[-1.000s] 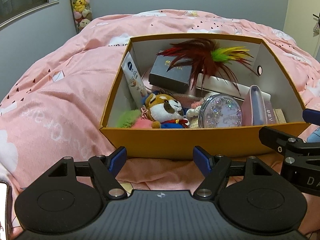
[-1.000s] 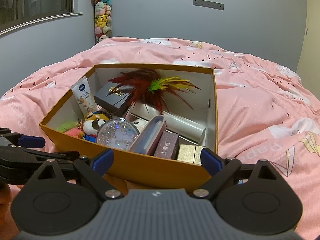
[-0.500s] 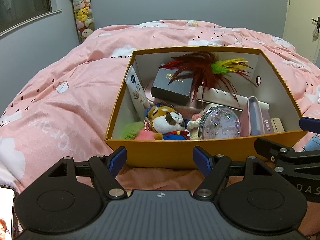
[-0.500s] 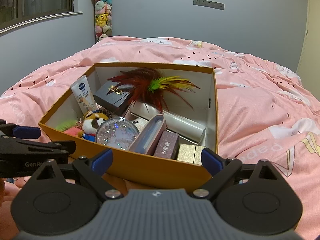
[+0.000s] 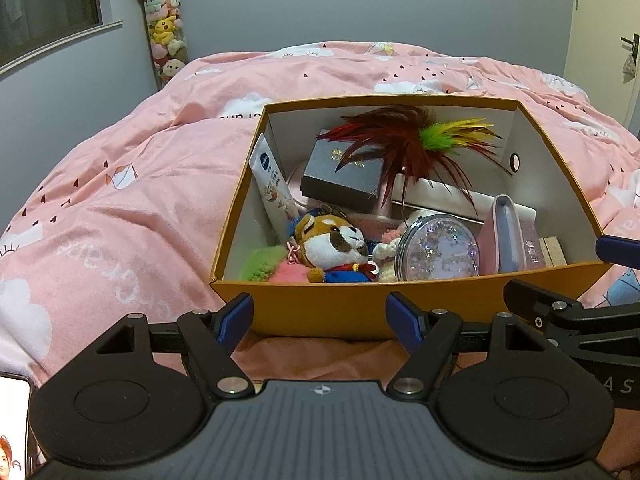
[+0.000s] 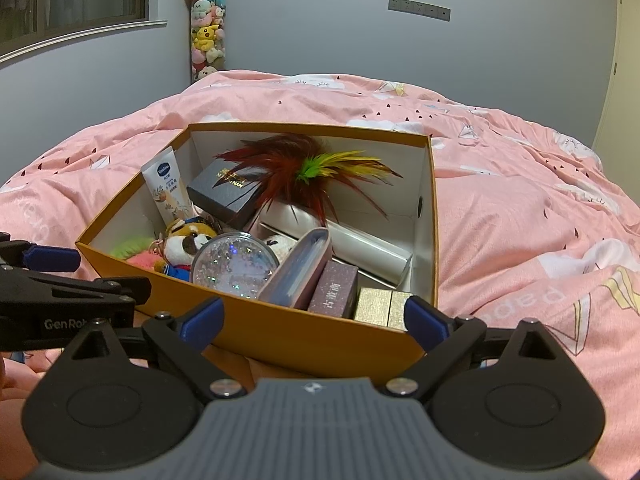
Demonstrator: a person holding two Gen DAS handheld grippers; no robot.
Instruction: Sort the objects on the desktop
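Observation:
An orange cardboard box (image 5: 344,312) (image 6: 304,340) sits on the pink bed. It holds a feather toy (image 5: 416,136) (image 6: 304,164), a dark box (image 5: 344,176), a cream tube (image 5: 272,184) (image 6: 168,188), a plush animal (image 5: 332,240), a round glitter case (image 5: 438,248) (image 6: 234,260), a pink case (image 5: 504,236) (image 6: 300,268) and small boxes (image 6: 334,294). My left gripper (image 5: 320,316) is open and empty just before the box's near wall. My right gripper (image 6: 314,316) is open and empty at the box's near right corner.
The pink duvet (image 5: 120,208) spreads all around the box. A column of plush toys (image 5: 166,36) stands against the grey wall at the back left. A phone screen (image 5: 12,424) shows at the bottom left edge.
Both grippers have pulled back and risen a little, so the box looks farther away and more of the wall shows. Both stay open and empty.

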